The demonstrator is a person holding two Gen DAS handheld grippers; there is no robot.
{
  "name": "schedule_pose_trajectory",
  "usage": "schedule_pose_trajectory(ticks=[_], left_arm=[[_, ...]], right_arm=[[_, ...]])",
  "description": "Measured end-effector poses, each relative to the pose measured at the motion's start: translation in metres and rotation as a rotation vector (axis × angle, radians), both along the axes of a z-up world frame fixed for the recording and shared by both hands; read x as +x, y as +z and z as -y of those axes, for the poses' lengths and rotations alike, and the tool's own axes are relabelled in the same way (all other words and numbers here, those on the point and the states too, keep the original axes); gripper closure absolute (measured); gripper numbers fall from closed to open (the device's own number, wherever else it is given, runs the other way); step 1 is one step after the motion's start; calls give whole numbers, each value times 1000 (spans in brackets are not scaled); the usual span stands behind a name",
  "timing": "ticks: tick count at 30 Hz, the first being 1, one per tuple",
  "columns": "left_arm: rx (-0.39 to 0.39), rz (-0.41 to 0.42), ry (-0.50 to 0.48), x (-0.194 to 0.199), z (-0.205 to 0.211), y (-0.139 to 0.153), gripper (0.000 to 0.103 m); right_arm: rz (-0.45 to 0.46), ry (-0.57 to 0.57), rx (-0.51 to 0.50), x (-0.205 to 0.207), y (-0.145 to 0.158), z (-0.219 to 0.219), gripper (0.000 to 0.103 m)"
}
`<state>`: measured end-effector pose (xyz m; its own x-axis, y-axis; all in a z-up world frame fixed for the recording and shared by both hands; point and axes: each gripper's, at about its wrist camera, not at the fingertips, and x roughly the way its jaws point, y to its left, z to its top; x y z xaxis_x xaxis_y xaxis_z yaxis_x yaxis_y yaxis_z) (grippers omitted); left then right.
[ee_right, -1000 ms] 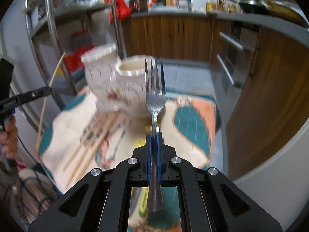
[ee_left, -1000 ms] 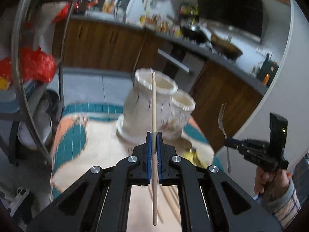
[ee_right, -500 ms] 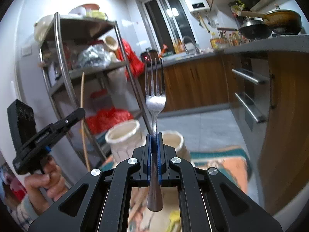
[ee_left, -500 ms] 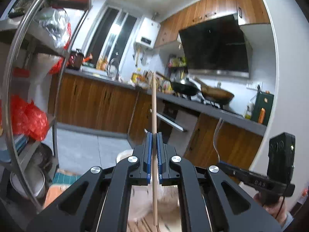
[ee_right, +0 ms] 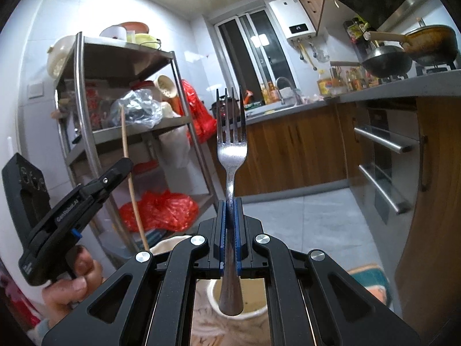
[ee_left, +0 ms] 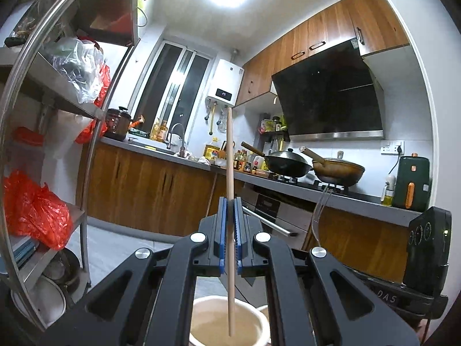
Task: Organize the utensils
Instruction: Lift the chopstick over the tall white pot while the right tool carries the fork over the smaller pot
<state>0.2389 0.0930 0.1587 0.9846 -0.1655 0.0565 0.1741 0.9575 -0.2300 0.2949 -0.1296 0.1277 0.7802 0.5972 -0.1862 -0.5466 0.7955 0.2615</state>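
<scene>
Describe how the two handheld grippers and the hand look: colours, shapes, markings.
Both the left gripper and the right gripper are matte black, with angular linkage arms that have triangular cut-outs, silver round pivot bolts, and jaws lined with ribbed blue pads. In the right wrist view the left one shows pale lettering on its side and a boxy black rear block. A bare hand grips its handle.

I read "DAS" in pale letters on the black body of my right gripper [ee_left: 387,298]. The white water heater [ee_left: 224,86] on the wall shows "25".
</scene>
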Motion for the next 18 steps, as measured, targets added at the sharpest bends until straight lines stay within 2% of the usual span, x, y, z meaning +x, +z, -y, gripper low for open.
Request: schedule_pose_trajectory(ticks=[3, 7, 11, 18], left_arm=[[12, -38, -3, 8, 3, -12, 98], [53, -85, -17, 7, 11, -28, 98], [61, -142, -32, 2, 14, -42, 98], [106, -226, -10, 7, 18, -56, 98]], right_arm=[[14, -30, -53, 6, -6, -11, 97], [-9, -40, -112, 7, -22, -17, 97], [-28, -42, -163, -3, -33, -19, 97], [-71, -38, -230, -10, -48, -26, 97]])
